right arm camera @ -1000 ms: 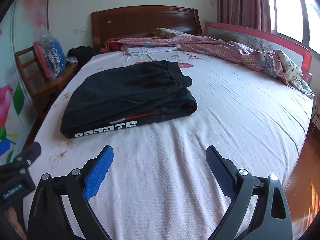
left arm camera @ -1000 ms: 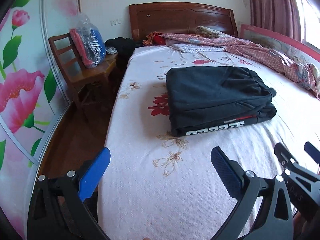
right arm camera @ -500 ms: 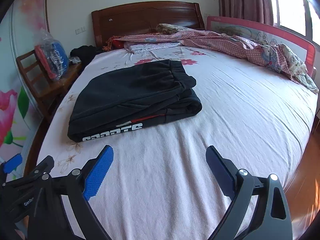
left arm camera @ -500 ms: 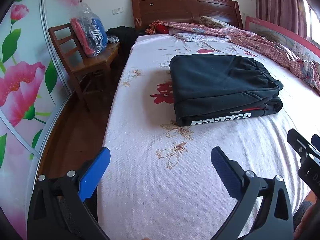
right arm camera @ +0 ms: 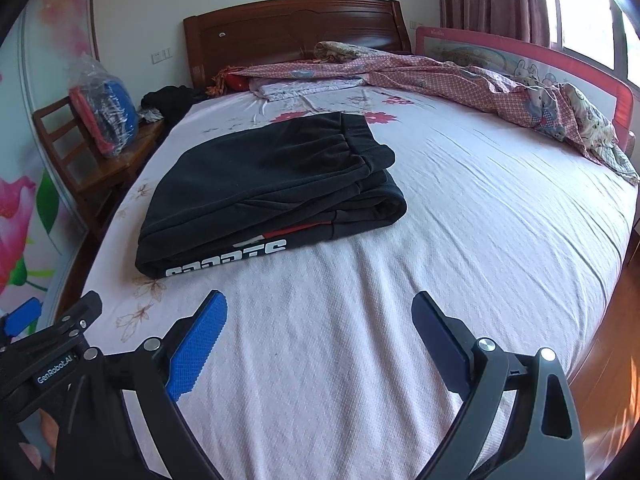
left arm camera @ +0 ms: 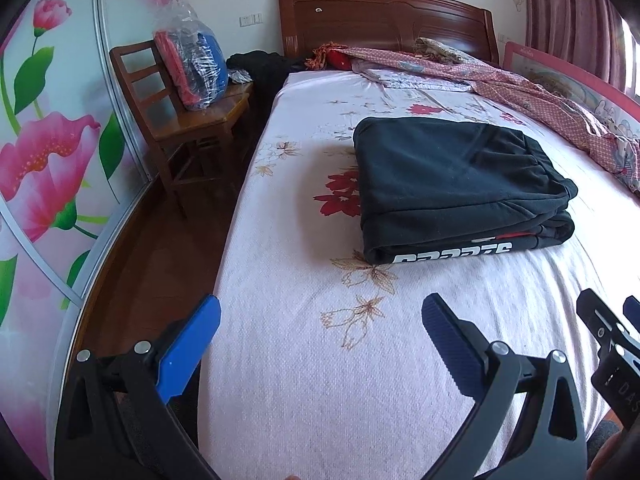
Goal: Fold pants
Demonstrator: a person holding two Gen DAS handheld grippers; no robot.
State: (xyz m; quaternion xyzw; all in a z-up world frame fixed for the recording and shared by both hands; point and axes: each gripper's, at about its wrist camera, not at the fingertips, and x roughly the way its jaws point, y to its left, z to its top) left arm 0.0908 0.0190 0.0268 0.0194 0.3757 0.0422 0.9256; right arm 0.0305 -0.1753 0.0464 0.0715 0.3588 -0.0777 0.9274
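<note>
Now | pants (right arm camera: 264, 184) folded, lettering half-hidden | left gripper (left arm camera: 320, 328) fingers spread, empty | right gripper (right arm camera: 320, 320) likewise

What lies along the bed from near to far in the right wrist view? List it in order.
right gripper with jaws open → bare pink sheet → folded black pants → rumpled checked blanket → wooden headboard
</note>
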